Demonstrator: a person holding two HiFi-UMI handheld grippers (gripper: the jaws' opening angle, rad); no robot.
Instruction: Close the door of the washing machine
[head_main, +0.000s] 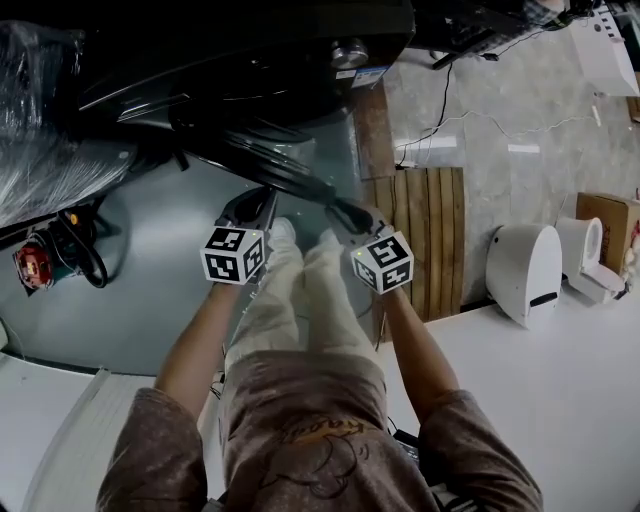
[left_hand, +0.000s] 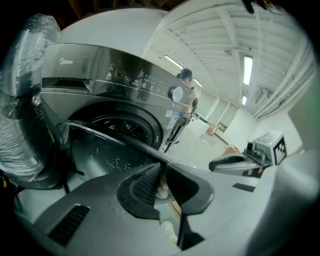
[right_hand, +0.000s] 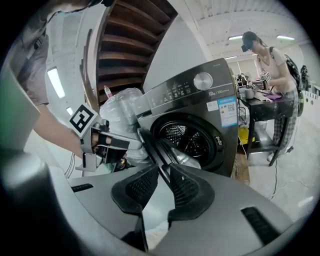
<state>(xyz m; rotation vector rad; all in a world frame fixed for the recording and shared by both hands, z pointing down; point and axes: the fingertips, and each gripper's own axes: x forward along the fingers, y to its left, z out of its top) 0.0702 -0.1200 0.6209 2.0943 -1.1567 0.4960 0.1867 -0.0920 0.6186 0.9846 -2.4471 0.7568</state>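
The dark grey front-loading washing machine (head_main: 250, 50) stands at the top of the head view, its round door (head_main: 270, 165) swung out towards me. In the right gripper view the drum opening (right_hand: 187, 137) shows behind the door (right_hand: 155, 145). My left gripper (head_main: 262, 192) sits at the door's outer rim, and its pads (left_hand: 145, 182) are closed on that rim, which runs in from the left. A little to its right, my right gripper (head_main: 335, 210) is on the same rim, whose thin edge is pinched between its pads (right_hand: 185, 187).
A plastic-wrapped bundle (head_main: 50, 120) lies left of the machine, with a red device (head_main: 32, 262) and cables below it. A wooden pallet (head_main: 425, 240), a white appliance (head_main: 525, 270) and a cardboard box (head_main: 605, 225) are at the right. A person (right_hand: 270, 65) stands at a table beyond the machine.
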